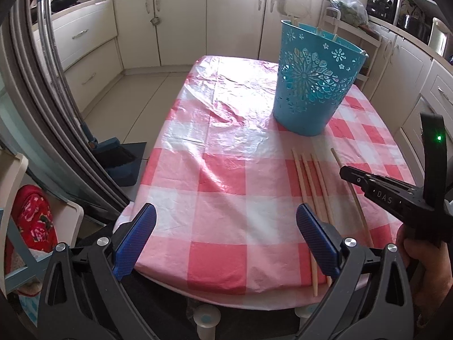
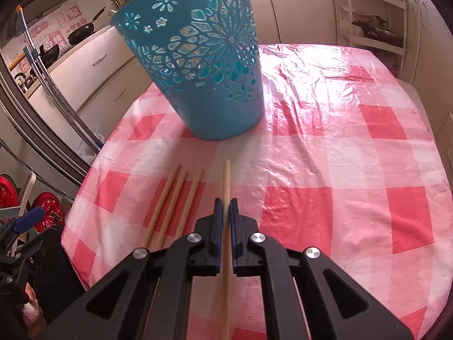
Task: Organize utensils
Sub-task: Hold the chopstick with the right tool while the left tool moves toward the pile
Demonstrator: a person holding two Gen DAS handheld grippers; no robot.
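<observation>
Right gripper (image 2: 225, 208): fingers clamped on one chopstick (image 2: 226, 181), which points to 12 o'clock toward the blue basket (image 2: 203, 85). Left gripper (image 1: 226, 238): fingers wide, nothing between them, over the near edge of the bench (image 1: 226, 175). Three loose chopsticks (image 2: 175, 198) lie side by side on the checked cloth at 10 o'clock of the held one, just beside it. The basket stands upright on the bench, with stick tips showing above its rim in the left wrist view.
</observation>
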